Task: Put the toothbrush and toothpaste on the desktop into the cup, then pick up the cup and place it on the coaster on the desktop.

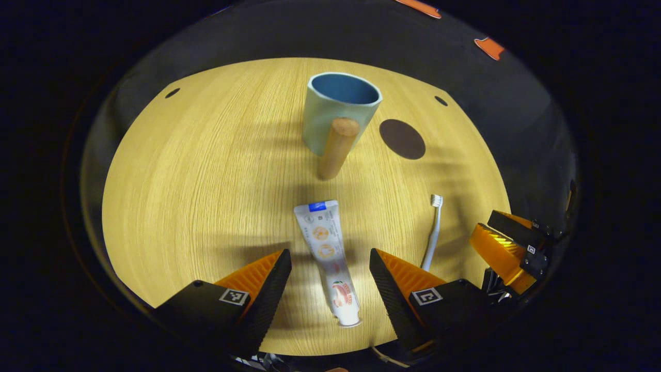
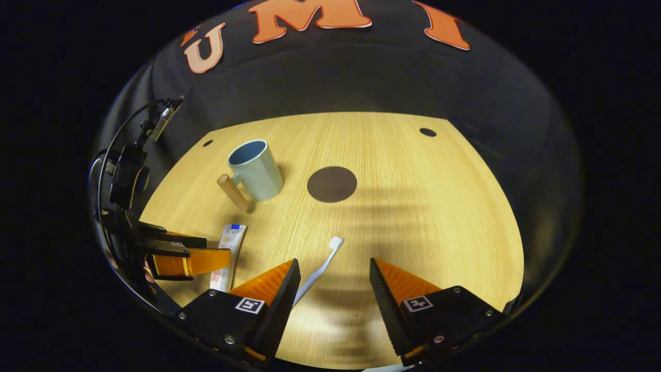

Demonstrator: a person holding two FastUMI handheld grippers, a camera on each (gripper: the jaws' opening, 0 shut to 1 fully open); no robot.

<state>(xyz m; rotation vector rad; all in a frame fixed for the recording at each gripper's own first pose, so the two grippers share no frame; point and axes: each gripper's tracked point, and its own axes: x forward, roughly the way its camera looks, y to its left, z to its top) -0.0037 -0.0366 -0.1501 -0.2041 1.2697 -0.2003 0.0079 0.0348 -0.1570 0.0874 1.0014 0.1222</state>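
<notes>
Left gripper [image 1: 330, 258] spread wide around toothpaste [image 1: 328, 258] on table [image 1: 206, 181]; right gripper [image 2: 334, 268] wide beside toothbrush [image 2: 323, 266], holding nothing.

The wooden desktop [image 2: 413, 217] lies broad and bare toward its right edge and right far corner in the right gripper view, where nothing stands above the surface. Toward the far left corner, the blue cup [image 2: 256, 169] stands upright, the one tall obstacle, its wooden handle [image 2: 233, 192] jutting toward the near edge. The flat dark coaster [image 2: 332, 184] lies just beside the cup, apart from it, with open wood between. Near the front edge, the toothpaste tube [image 1: 327, 257] and toothbrush [image 1: 433, 230] lie flat and apart, a bare strip between them. The left gripper [image 1: 330, 274] hangs with jaws spread astride the tube; the right gripper [image 2: 333, 289] hangs spread over the brush.
</notes>
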